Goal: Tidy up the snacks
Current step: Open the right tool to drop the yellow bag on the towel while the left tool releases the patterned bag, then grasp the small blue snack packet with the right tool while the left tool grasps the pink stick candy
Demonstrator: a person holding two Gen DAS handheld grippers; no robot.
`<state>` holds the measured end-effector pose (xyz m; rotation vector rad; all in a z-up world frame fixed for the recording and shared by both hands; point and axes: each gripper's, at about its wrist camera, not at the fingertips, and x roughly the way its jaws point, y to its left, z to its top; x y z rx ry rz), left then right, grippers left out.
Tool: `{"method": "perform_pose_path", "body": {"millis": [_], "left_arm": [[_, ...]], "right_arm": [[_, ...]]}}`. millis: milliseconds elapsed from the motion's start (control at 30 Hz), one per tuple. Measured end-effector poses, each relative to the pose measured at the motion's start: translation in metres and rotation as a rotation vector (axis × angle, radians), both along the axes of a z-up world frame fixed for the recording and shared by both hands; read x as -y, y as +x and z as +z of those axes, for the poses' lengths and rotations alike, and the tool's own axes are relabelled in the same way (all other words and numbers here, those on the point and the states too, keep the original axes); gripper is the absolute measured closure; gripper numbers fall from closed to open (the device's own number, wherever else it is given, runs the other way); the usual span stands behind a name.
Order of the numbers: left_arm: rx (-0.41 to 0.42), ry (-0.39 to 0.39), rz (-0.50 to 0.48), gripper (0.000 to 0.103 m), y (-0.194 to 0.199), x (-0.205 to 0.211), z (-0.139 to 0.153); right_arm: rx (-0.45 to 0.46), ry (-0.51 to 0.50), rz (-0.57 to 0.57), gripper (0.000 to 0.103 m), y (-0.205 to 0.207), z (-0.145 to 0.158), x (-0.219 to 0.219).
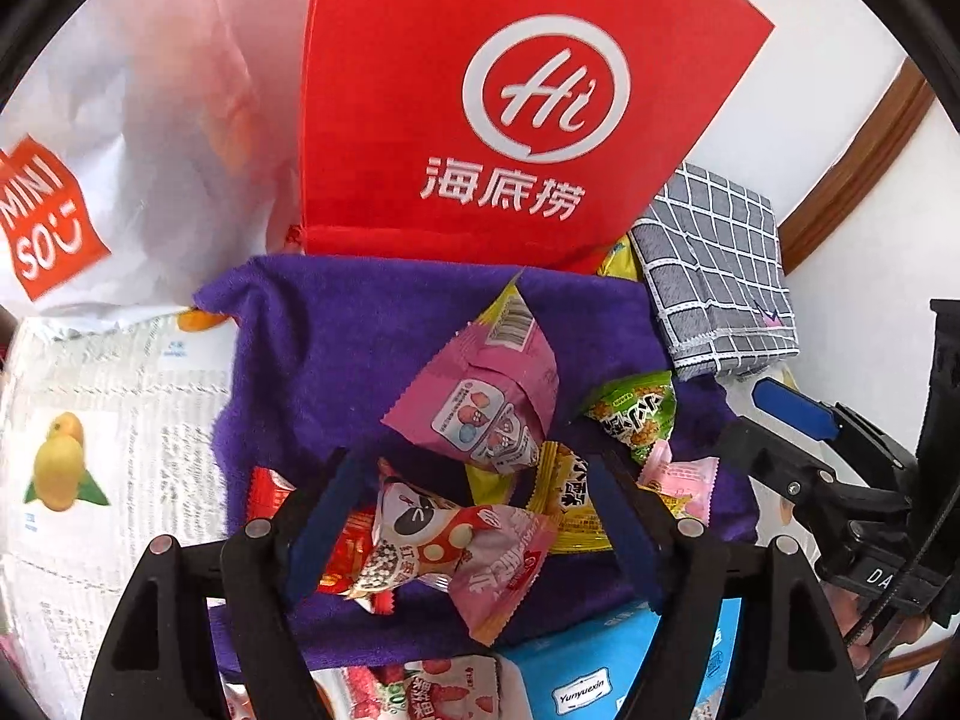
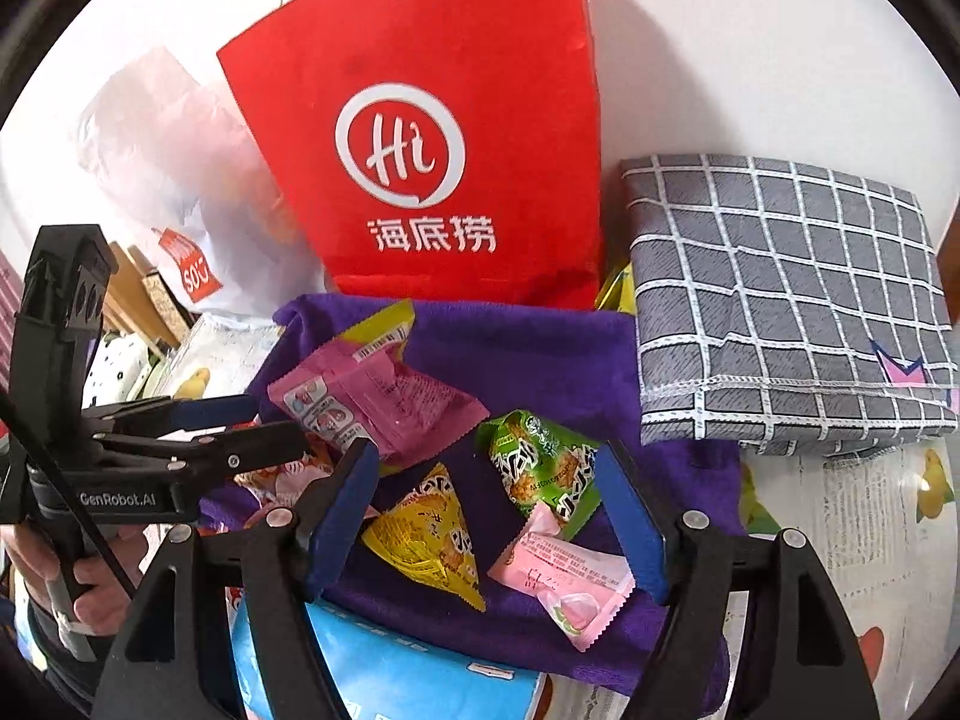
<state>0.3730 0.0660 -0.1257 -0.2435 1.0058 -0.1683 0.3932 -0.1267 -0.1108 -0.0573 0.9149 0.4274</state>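
Observation:
Several snack packets lie on a purple towel (image 1: 336, 324) (image 2: 540, 342). My left gripper (image 1: 474, 516) is open over a pink and white packet (image 1: 444, 546) and a red packet (image 1: 348, 546). A large pink packet (image 1: 486, 396) (image 2: 384, 396) lies in the middle. My right gripper (image 2: 486, 498) is open around a yellow triangular packet (image 2: 432, 540), a green packet (image 2: 540, 468) and a small pink packet (image 2: 570, 576). The green packet (image 1: 636, 414) and yellow packet (image 1: 570, 504) also show in the left wrist view.
A red paper bag (image 1: 480, 120) (image 2: 444, 150) stands behind the towel, a white Miniso plastic bag (image 1: 120, 180) (image 2: 180, 210) to its left. A folded grey checked cloth (image 1: 714, 282) (image 2: 780, 300) lies on the right. A blue pack (image 1: 612, 672) (image 2: 390, 660) lies in front.

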Motion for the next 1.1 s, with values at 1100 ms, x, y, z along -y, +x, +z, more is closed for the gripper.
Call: {"method": "perform_pose_path", "body": {"millis": [1100], "left_arm": [[0.163, 0.062, -0.045, 0.027, -0.088, 0.008, 0.095]], "right_arm": [[-0.017, -0.032, -0.148, 0.035, -0.179, 0.012, 0.007]]}}
